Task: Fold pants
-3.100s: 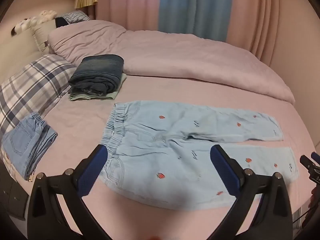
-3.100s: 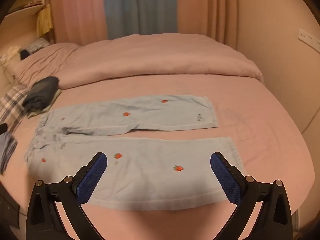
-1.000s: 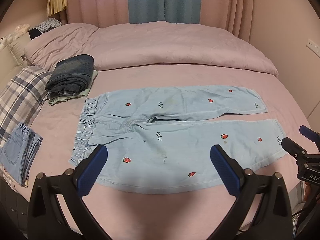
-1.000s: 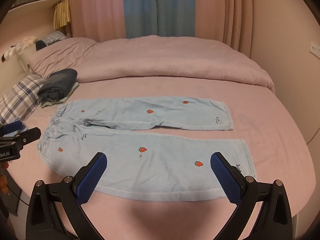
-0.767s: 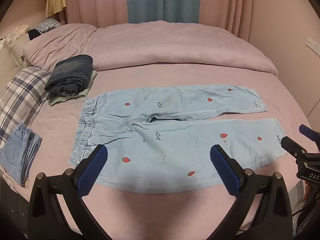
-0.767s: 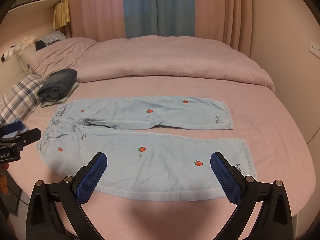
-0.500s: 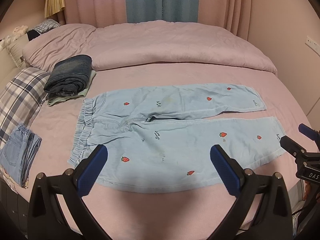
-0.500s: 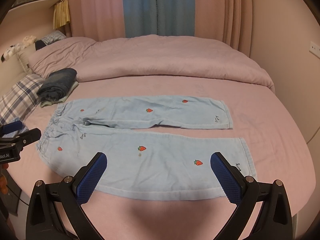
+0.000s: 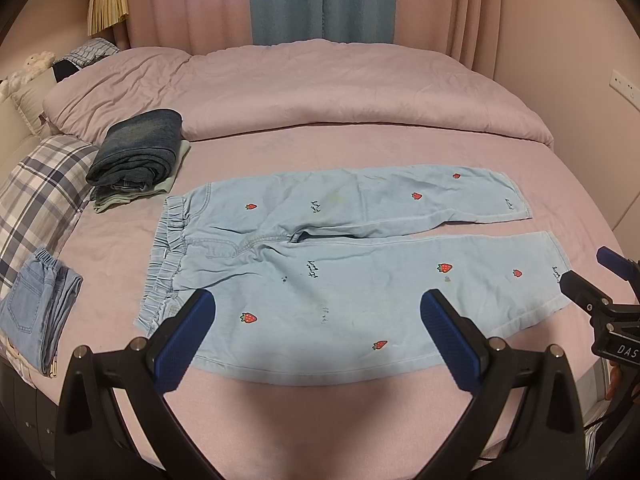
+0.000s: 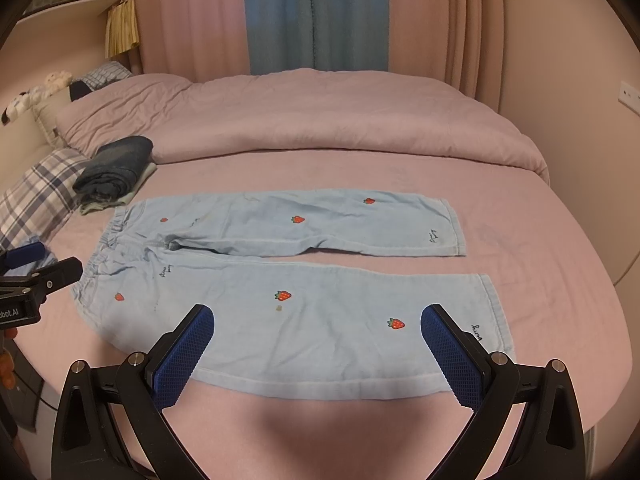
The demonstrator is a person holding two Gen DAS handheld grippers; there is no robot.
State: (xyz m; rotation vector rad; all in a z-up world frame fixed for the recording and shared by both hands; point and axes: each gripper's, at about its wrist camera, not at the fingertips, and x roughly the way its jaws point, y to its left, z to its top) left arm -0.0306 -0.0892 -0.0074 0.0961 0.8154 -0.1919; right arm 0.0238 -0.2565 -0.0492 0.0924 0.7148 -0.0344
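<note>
The light blue pants (image 9: 344, 256) lie flat on the pink bed (image 9: 320, 408), not folded yet, and my left gripper (image 9: 316, 334) and right gripper (image 10: 316, 340) are both wide open and empty, so next I think I must grab the near leg's edge.

Pants (image 9: 344, 264) flat on pink bed (image 9: 320, 408)
</note>
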